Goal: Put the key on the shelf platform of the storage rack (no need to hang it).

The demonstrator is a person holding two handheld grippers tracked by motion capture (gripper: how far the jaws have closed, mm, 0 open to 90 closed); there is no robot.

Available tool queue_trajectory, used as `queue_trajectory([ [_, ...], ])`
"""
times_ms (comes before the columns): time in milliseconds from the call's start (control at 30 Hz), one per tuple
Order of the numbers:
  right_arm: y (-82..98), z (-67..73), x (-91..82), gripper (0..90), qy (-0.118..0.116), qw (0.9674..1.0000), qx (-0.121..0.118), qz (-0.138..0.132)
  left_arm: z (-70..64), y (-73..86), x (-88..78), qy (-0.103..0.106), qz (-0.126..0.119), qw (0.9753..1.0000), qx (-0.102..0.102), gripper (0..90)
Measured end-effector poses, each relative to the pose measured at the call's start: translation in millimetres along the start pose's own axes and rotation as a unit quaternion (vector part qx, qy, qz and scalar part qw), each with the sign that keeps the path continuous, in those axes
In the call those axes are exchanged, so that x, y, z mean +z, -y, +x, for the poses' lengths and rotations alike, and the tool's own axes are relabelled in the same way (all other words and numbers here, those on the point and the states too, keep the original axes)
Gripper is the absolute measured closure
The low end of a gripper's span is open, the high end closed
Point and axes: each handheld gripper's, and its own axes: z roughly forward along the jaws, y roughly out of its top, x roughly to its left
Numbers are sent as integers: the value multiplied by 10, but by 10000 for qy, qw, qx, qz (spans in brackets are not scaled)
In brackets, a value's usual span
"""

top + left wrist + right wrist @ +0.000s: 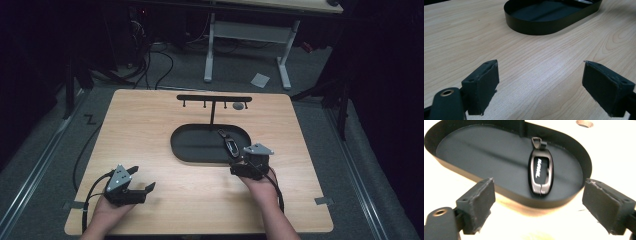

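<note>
Key fob point(541, 175) lies flat in black tray point(506, 195) at mid-counter, placing seemingly done; right hand-held gripper point(537, 205) apart, empty; left hand-held gripper point(540, 87) apart, idle near front-left corner.

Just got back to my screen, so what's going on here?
A person holds a gripper in each hand at a wooden table. The right gripper is open, sitting just outside the near rim of the black oval tray, with nothing between its jaws. A dark key fob lies flat inside the tray at its right end. The left gripper rests open over bare table, off to the left. A black hook rack rises behind the tray.
</note>
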Motion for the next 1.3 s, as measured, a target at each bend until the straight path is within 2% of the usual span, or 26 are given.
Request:
queue_trajectory([
  [100, 51, -18, -46, 82, 17, 10000, -36, -7, -7, 3, 7, -21, 6, 10000, 19, 145],
  [167, 139, -39, -125, 79, 34, 9999, -64, -122, -9, 4, 10, -26, 10, 10000, 22, 144],
  [500, 446, -112, -378, 54, 98, 9994, 57, -313, -5, 13, 6, -114, 12, 9999, 11, 142],
  [667, 574, -88, -443, 57, 210, 9995, 39, -222, -8, 19, 5, -131, 18, 9999, -8, 141],
  [700, 655, -67, -481, 65, 255, 9993, 71, -271, -10, 18, 1, -127, 23, 9999, -3, 141],
  [867, 830, -23, -561, 65, 320, 9985, 76, -439, -29, 19, -10, -125, 16, 9999, 6, 141],
  [933, 817, -15, -571, 65, 353, 9986, 77, -390, -31, 21, -2, -114, 33, 9999, 33, 141],
  [1033, 788, -23, -572, 65, 399, 9980, 26, -485, -35, 30, 19, -97, 98, 9999, 50, 141],
  [1300, 786, -64, -529, 66, 395, 9980, 138, -477, -22, 36, 0, -121, 71, 9999, 41, 141],
])
